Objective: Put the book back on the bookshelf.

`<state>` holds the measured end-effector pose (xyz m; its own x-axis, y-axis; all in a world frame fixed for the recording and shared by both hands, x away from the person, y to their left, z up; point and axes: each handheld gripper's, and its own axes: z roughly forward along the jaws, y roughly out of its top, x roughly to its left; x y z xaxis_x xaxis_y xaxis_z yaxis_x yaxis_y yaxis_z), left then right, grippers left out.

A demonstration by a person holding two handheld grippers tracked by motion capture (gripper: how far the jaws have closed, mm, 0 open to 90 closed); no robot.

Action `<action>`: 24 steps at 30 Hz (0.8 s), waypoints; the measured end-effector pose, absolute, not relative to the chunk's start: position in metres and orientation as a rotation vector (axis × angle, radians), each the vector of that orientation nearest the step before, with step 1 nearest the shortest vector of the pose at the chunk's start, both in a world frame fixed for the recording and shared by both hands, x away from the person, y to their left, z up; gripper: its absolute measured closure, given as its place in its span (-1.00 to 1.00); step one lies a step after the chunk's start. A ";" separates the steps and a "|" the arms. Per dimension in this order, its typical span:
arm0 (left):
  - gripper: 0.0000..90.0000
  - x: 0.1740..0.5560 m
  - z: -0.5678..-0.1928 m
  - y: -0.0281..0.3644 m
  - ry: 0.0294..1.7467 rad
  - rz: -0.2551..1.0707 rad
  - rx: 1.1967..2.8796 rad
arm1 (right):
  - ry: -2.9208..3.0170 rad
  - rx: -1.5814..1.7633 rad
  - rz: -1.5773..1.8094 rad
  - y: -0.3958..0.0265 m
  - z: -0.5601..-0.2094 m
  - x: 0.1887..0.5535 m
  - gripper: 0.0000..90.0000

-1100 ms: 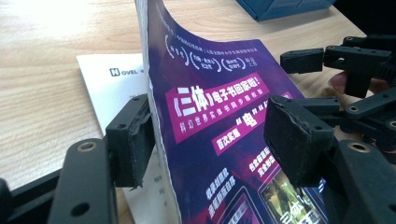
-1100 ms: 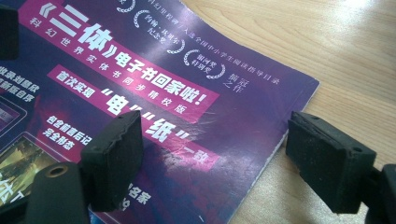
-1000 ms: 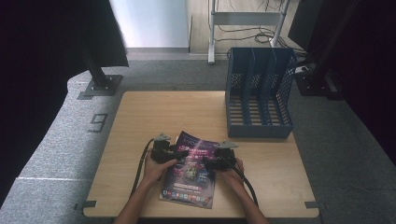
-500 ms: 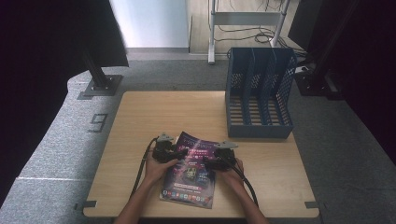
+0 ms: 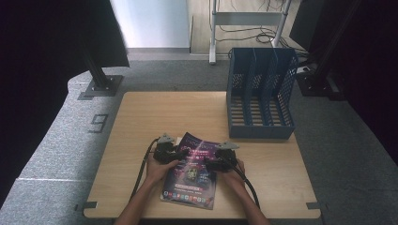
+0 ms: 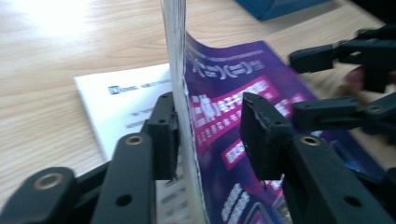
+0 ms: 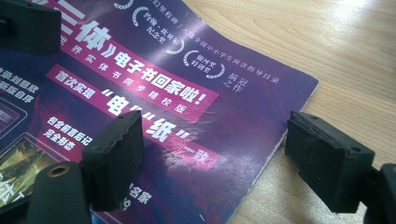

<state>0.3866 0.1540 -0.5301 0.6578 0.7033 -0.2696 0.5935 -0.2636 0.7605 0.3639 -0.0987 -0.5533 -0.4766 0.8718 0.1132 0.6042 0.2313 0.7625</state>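
A magazine (image 5: 191,174) with a purple cover lies on the wooden table (image 5: 164,112), over a white printed sheet (image 6: 126,93). Its left edge (image 6: 175,56) is raised and stands between the jaws of my left gripper (image 6: 208,105), which have just been closing. One pad touches the page stack, while the other is still apart from the cover. My left gripper (image 5: 180,153) sits at the magazine's left side. My right gripper (image 7: 212,130) is open and straddles the right edge, one jaw over the cover (image 7: 163,70), one over bare wood. In the high view my right gripper (image 5: 210,164) rests on the magazine's right half.
A blue slotted file rack (image 5: 260,98) stands at the table's back right corner. Bare wood stretches behind and to the left of the magazine. Cables trail from both grippers toward the front edge. Grey carpet surrounds the table.
Both hands stay where they were at the magazine. The left gripper's jaws look slightly narrower around the raised edge.
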 end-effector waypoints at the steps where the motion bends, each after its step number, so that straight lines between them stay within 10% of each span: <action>1: 0.27 0.387 -0.530 0.153 1.010 0.143 1.960 | 2.173 1.368 1.107 -0.099 -0.553 0.364 -0.57; 10: 0.14 0.392 -0.536 0.152 1.055 0.132 1.973 | 2.171 1.372 1.107 -0.099 -0.553 0.364 -0.57; 24: 0.84 0.384 -0.532 0.153 0.986 0.246 1.944 | 2.167 1.378 1.110 -0.099 -0.553 0.363 -0.54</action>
<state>0.3838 0.1534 -0.5315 0.6603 0.7217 -0.2077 0.5396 -0.2635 0.7996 0.3630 -0.0990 -0.5532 -0.4702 0.8746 0.1183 0.6071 0.2232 0.7626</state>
